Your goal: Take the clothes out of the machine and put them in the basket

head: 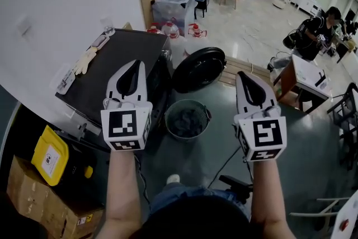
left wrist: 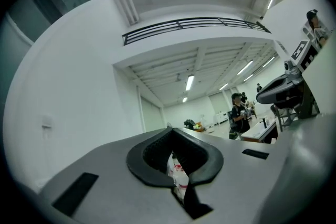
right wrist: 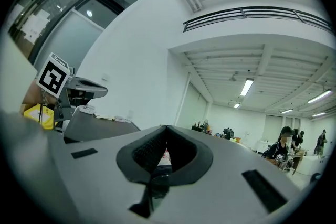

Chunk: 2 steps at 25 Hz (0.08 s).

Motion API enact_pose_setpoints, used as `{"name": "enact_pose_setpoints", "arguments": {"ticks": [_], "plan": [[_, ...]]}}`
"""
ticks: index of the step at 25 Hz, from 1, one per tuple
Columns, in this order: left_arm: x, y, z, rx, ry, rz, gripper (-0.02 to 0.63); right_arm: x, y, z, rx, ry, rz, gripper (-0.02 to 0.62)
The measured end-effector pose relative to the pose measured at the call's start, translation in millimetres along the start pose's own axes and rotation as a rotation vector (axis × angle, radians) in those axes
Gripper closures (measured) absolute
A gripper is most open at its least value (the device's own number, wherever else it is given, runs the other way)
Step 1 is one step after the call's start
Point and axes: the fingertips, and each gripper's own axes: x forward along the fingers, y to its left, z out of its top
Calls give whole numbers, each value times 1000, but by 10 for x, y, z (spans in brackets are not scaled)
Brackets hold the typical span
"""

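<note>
In the head view both grippers are held up side by side, pointing away from me. My left gripper (head: 136, 62) hangs over the right edge of the black washing machine (head: 120, 61); its jaws are shut with nothing between them. My right gripper (head: 241, 73) is to the right of the machine's open round door (head: 198, 69), also shut and empty. Between them on the floor stands a round grey basket (head: 169, 113) holding dark clothes (head: 187, 122). The left gripper view (left wrist: 170, 131) and the right gripper view (right wrist: 166, 128) show closed jaws against the room. The drum's inside is hidden.
A pair of pale gloves (head: 85, 60) lies on the machine's top. A yellow container (head: 52, 160) and a cardboard box (head: 42, 198) sit at the lower left. A table (head: 305, 76) and a person (head: 314, 36) are at the right; water jugs (head: 170, 29) stand behind the machine.
</note>
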Motion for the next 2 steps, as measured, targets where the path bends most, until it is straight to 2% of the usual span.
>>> {"name": "enact_pose_setpoints", "arguments": {"ticks": [2], "plan": [[11,-34,26,4,-7,-9,603,-8,-27,4,-6,0,-7,594]]}}
